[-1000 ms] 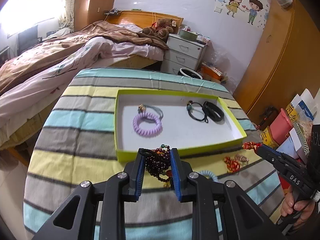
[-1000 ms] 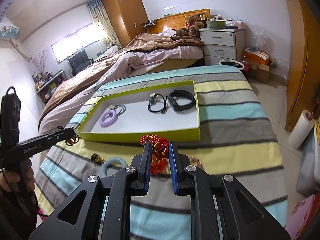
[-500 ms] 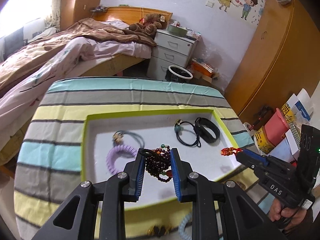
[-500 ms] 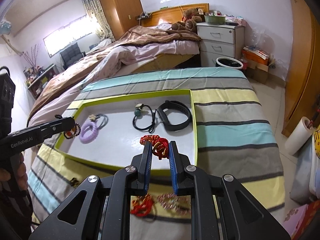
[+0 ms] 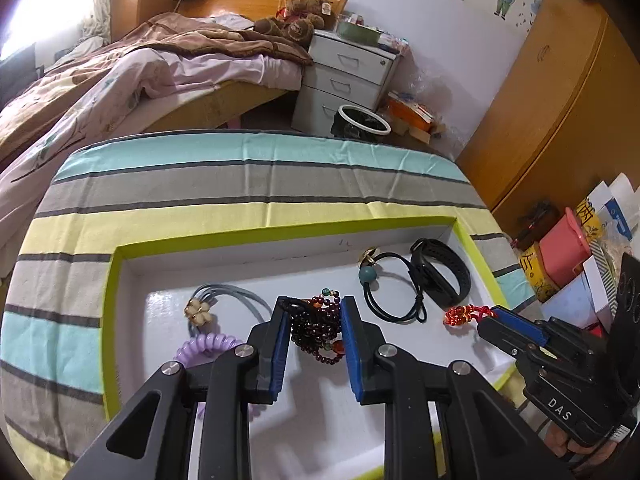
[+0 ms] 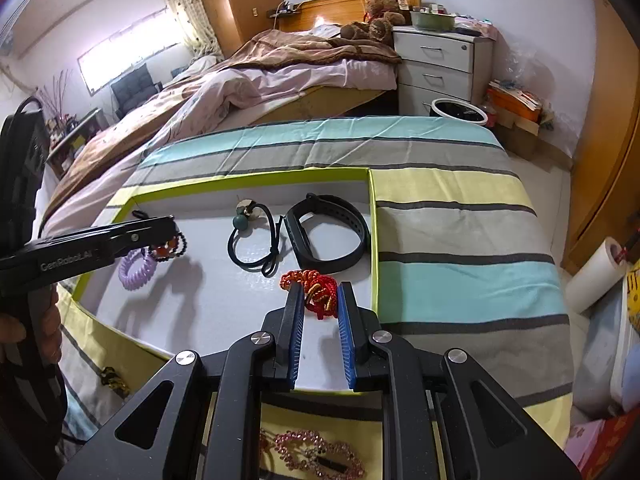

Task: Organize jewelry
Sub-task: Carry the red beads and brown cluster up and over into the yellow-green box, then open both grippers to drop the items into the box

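A shallow lime-green tray (image 5: 110, 280) (image 6: 373, 240) with a white floor lies on the striped cloth. In it are a purple coil hair tie (image 5: 204, 346) (image 6: 138, 268), a grey hair tie with a flower charm (image 5: 198, 312), a black hair tie with a teal bead (image 5: 394, 292) (image 6: 256, 244) and a black wristband (image 5: 440, 276) (image 6: 328, 236). My left gripper (image 5: 314, 322) is shut on a dark red bead bracelet (image 5: 316, 326), held over the tray. My right gripper (image 6: 319, 298) is shut on a red and gold knotted cord bracelet (image 6: 314, 286) over the tray's right part.
A pink rhinestone hair clip (image 6: 316, 454) and a dark gold piece (image 6: 110, 376) lie on the cloth in front of the tray. A bed, a white nightstand (image 5: 348, 76), a bin (image 5: 360, 122) and wooden wardrobes stand beyond. Boxes and bags (image 5: 568, 252) sit to the right.
Both grippers have moved forward from the cloth in front of the tray to over the tray, each still carrying its bracelet.
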The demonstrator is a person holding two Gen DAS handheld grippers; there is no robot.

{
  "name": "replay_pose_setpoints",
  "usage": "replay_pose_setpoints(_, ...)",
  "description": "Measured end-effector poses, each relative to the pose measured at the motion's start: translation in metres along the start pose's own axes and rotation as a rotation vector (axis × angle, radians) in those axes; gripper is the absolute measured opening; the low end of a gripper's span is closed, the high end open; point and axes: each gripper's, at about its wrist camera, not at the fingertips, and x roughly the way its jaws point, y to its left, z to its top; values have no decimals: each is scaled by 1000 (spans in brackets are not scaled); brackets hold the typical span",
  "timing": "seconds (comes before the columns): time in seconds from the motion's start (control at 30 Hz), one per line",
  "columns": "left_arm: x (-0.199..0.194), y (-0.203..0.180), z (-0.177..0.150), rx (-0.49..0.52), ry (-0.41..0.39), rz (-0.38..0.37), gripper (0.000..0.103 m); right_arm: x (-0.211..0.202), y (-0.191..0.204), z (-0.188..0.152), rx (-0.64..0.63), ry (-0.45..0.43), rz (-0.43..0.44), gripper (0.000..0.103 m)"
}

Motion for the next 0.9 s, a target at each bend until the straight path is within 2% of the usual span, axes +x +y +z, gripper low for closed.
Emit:
replay_pose_setpoints(0.63,20,5,3,-19,41,2,26,8,9,1,-72,25,-50,17)
replay_pose_setpoints(0.8,22,5,3,-18,46,0,29,8,9,1,-77,25,-57,18)
replay_pose_setpoints(0.9,22,6,3,-23,43,-2,36,8,9,2,-73,23,-47,20)
